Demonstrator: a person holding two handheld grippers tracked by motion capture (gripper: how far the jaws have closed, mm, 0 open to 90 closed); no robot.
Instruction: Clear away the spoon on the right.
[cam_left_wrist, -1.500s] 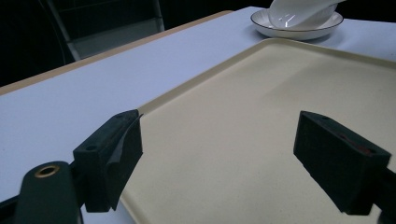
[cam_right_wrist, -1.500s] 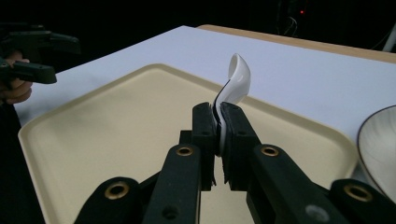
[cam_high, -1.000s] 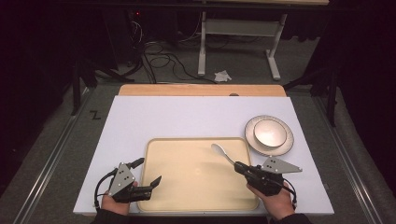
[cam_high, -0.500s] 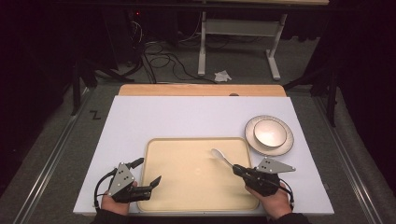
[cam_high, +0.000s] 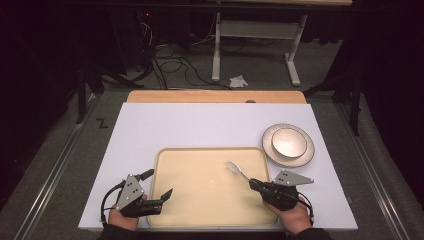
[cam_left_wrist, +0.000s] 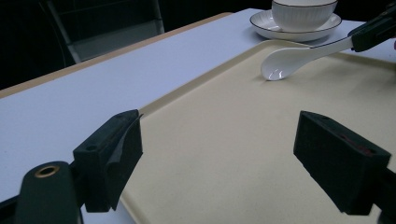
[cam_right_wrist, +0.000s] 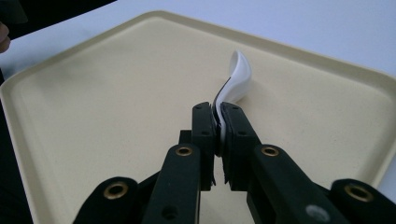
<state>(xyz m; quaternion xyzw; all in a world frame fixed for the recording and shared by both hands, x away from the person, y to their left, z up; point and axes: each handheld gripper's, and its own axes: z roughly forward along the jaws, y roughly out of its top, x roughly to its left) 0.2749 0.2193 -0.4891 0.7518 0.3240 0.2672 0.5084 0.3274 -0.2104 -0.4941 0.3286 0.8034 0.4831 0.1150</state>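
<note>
**Right gripper pinches the spoon over the tray**

From above, your right gripper (cam_high: 253, 184) holds a white spoon (cam_high: 235, 168) by its handle over the right part of the beige tray (cam_high: 210, 210). Your left gripper (cam_high: 159, 189) spreads wide at the tray's near left edge. A bowl (cam_high: 288, 141) sits on a plate (cam_high: 305, 156) right of the tray.

Your left gripper view shows both jaws wide apart, the spoon bowl (cam_left_wrist: 280, 63) far ahead.

Your right gripper view shows jaws clamped on the spoon's handle (cam_right_wrist: 223, 100).
</note>
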